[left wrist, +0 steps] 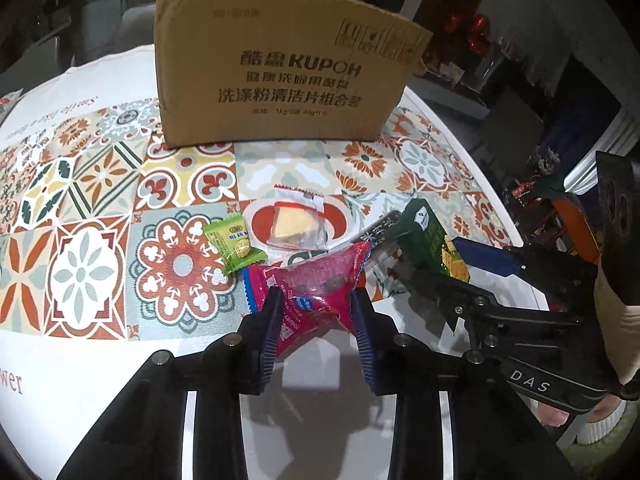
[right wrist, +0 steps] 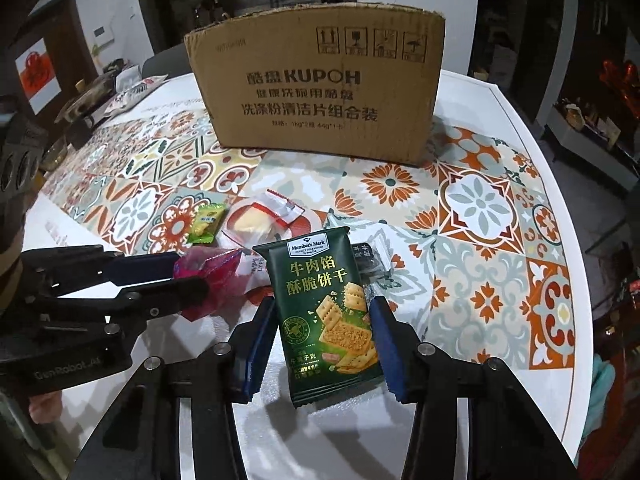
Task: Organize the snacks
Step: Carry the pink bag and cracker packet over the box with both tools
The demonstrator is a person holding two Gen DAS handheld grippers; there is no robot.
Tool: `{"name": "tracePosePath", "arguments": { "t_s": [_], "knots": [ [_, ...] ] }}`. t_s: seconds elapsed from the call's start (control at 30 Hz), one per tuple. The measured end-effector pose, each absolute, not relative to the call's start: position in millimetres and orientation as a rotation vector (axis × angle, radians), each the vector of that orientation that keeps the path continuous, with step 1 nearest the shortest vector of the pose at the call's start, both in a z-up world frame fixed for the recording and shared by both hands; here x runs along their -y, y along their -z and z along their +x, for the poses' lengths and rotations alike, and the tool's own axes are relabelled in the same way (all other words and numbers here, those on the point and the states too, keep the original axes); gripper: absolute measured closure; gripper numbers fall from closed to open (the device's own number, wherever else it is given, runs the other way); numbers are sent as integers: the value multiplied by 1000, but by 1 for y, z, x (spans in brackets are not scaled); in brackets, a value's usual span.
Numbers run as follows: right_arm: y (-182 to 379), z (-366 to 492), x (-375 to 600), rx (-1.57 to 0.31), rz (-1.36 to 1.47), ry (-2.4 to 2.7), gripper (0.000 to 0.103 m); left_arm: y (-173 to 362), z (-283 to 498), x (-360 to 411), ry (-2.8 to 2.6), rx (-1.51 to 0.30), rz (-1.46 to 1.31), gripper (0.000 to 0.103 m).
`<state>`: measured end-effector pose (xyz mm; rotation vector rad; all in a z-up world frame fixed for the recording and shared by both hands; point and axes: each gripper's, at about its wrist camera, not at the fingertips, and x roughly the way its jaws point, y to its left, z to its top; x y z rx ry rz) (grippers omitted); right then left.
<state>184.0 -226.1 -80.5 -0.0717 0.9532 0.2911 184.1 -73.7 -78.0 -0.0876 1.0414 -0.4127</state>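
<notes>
Two handheld grippers each pinch a snack packet above a tiled-pattern worktop.

Left gripper jaws clamp a pink wrapper; right gripper jaws clamp a green Member's Mark cracker packet. A green candy and clear-wrapped yellow snack lie before the Kupoh cardboard box.

Brown box with dark print. Tablecloth white-edged, mosaic tiles in orange, red, grey-green, yellow, floral medallions. Pink packet, red-blue print, blue zigzag edge. Dark green cracker pack, yellow lettering, golden crackers pictured, white logo. Lime green candy, yellow spot. Clear wrapper, red stripe, pale yellow piece inside. Grippers black, blue pads.
</notes>
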Motion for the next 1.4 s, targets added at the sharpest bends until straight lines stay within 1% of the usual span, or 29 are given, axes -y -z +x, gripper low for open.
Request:
{"name": "tracePosePath", "arguments": {
  "t_s": [0.2, 0.77, 1.4],
  "knots": [
    [68, 180, 227, -927, -45, -282, 55, 58, 179, 72, 411, -980, -77, 69],
    [-3, 186, 218, -750, -17, -266, 55, -8, 189, 59, 383, -772, -48, 69],
    [-67, 247, 215, -644, 11, -248, 55, -73, 253, 51, 343, -618, 8, 69]
  ]
}}
